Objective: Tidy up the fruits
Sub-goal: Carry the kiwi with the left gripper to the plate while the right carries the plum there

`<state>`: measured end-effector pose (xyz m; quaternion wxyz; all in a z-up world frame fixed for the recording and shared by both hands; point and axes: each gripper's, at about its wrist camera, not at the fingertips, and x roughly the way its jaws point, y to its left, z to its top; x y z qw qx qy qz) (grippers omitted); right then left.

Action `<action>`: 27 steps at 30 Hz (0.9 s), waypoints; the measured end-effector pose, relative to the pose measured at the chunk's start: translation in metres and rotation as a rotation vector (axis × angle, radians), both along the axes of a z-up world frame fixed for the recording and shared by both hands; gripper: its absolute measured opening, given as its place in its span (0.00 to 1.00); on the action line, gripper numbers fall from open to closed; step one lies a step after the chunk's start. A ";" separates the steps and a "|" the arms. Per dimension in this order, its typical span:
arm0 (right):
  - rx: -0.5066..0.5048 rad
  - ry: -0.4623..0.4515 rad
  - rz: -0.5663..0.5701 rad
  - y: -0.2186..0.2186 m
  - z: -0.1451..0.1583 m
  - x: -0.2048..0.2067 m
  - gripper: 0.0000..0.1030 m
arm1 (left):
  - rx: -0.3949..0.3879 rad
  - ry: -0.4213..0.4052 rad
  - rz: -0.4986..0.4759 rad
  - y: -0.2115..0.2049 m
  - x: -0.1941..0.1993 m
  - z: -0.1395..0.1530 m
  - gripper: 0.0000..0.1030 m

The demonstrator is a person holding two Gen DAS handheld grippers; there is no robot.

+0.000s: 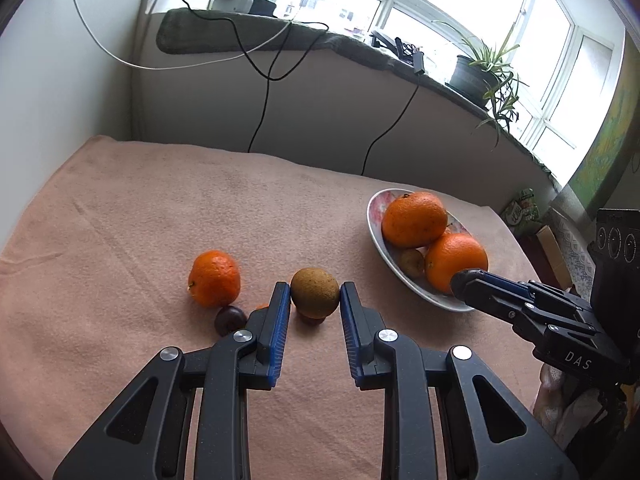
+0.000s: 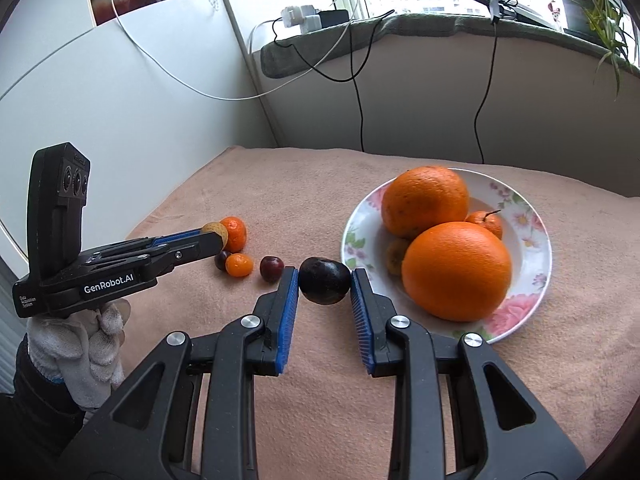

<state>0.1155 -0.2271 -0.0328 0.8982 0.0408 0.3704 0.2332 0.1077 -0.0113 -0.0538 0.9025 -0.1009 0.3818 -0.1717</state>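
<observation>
My left gripper (image 1: 315,294) is shut on a round brown fruit (image 1: 315,292), held just above the pink cloth. From the right wrist view, the same left gripper (image 2: 214,236) shows at the left with that brown fruit (image 2: 216,230) at its tip. My right gripper (image 2: 325,282) is shut on a dark plum (image 2: 324,280), left of the flowered plate (image 2: 532,280). The plate holds two big oranges (image 2: 424,200) (image 2: 456,270), a small mandarin (image 2: 486,222) and a small brown fruit (image 2: 396,254). In the left wrist view the right gripper (image 1: 464,280) reaches in front of the plate (image 1: 376,216).
Loose on the cloth lie a mandarin (image 2: 234,232), a kumquat (image 2: 239,265), a red cherry (image 2: 272,268) and a darker one (image 2: 221,260). A white-gloved hand (image 2: 80,352) carries the left gripper. Cables hang from the window ledge (image 1: 280,36) behind the table; a potted plant (image 1: 480,72) stands there.
</observation>
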 end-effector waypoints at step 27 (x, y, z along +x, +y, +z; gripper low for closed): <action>0.018 -0.002 -0.206 -0.100 0.000 0.018 0.27 | 0.011 0.021 -0.146 -0.083 0.021 -0.001 0.23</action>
